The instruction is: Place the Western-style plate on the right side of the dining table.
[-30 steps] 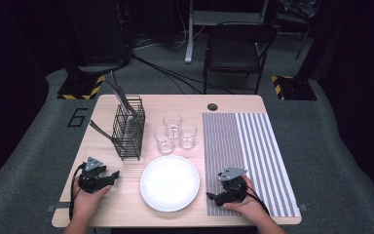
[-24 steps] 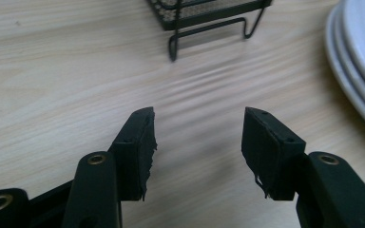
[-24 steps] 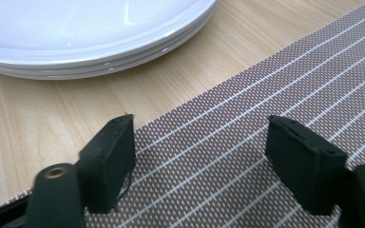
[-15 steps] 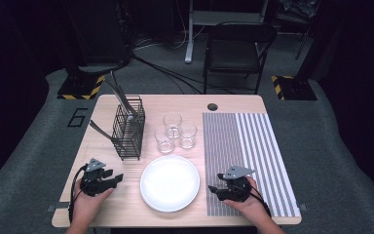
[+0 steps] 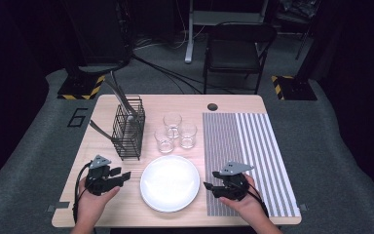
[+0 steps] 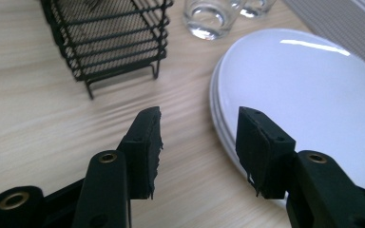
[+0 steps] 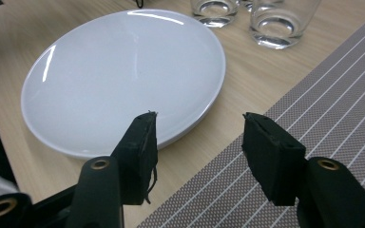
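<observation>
Here the left gripper (image 5: 121,176) hovers just left of the white plate (image 5: 170,183), its jaws parted about halfway with nothing between them; they have just been closing. In the left gripper view its tips (image 6: 199,142) straddle the plate's left rim (image 6: 221,128) without touching it, bare wood showing in the gap. The right gripper (image 5: 208,186) mirrors it on the other side, jaws likewise half apart and empty, also just having narrowed. In the right gripper view its tips (image 7: 199,142) frame the strip of table between the plate's edge (image 7: 190,128) and the striped placemat (image 7: 323,109).

The plate lies flat near the front edge of the table (image 5: 141,105), midway between the two grippers. It is round, so it has no long axis and points no particular way; its face looks straight up. Its right rim lies just beside the placemat's (image 5: 253,146) left border.

Beyond the plate stand three clear glasses (image 5: 175,131), upright in a close cluster. Left of them is a black wire rack (image 5: 129,129) holding cutlery handles that lean up and to the left. A dark chair (image 5: 238,46) stands behind the table.
</observation>
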`<state>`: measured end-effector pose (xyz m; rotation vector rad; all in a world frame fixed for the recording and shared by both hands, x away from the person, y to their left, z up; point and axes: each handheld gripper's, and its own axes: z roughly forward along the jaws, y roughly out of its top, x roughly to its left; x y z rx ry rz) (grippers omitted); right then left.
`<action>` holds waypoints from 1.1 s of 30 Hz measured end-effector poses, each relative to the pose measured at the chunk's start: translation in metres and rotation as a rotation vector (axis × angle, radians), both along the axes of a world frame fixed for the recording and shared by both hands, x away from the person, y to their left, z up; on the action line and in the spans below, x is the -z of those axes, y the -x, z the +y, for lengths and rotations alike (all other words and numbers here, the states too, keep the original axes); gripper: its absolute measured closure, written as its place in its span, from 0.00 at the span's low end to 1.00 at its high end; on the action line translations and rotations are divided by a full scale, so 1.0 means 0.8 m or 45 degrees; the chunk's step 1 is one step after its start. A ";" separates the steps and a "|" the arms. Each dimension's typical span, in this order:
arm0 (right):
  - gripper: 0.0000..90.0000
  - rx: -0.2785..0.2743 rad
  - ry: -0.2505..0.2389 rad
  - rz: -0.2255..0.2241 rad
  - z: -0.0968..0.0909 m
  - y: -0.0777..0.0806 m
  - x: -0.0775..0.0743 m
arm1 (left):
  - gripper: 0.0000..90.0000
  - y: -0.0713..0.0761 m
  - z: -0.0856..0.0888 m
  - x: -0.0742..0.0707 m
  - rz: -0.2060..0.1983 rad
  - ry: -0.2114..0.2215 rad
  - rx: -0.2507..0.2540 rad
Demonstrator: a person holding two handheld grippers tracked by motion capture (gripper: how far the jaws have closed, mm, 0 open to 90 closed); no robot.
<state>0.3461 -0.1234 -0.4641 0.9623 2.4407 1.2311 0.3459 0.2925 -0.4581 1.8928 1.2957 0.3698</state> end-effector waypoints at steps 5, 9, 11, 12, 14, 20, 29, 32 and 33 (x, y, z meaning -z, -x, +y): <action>0.54 0.054 -0.036 0.016 0.013 -0.005 -0.009 | 0.57 -0.006 -0.021 -0.005 -0.002 0.034 0.021; 0.55 0.076 -0.057 0.012 0.024 -0.009 -0.013 | 0.59 -0.012 -0.033 -0.001 0.018 0.082 0.010; 0.54 0.078 -0.081 0.019 0.032 -0.010 -0.014 | 0.61 -0.016 -0.039 0.002 0.045 0.104 0.010; 0.54 0.075 -0.074 0.004 0.036 -0.011 -0.014 | 0.62 -0.017 -0.041 0.003 0.050 0.108 0.012; 0.54 0.086 -0.062 -0.001 0.041 -0.012 -0.013 | 0.63 -0.019 -0.048 0.006 0.061 0.107 0.013; 0.57 0.105 -0.064 0.030 0.048 -0.014 0.006 | 0.67 -0.018 -0.052 0.020 0.064 0.107 0.020; 0.62 0.159 -0.049 0.060 0.043 -0.012 0.024 | 0.74 -0.022 -0.036 0.032 0.138 0.194 0.005; 0.64 0.154 -0.067 0.093 0.043 -0.012 0.026 | 0.76 -0.024 -0.033 0.035 0.163 0.212 -0.005; 0.65 0.154 -0.064 0.095 0.043 -0.012 0.027 | 0.77 -0.024 -0.032 0.036 0.164 0.221 -0.008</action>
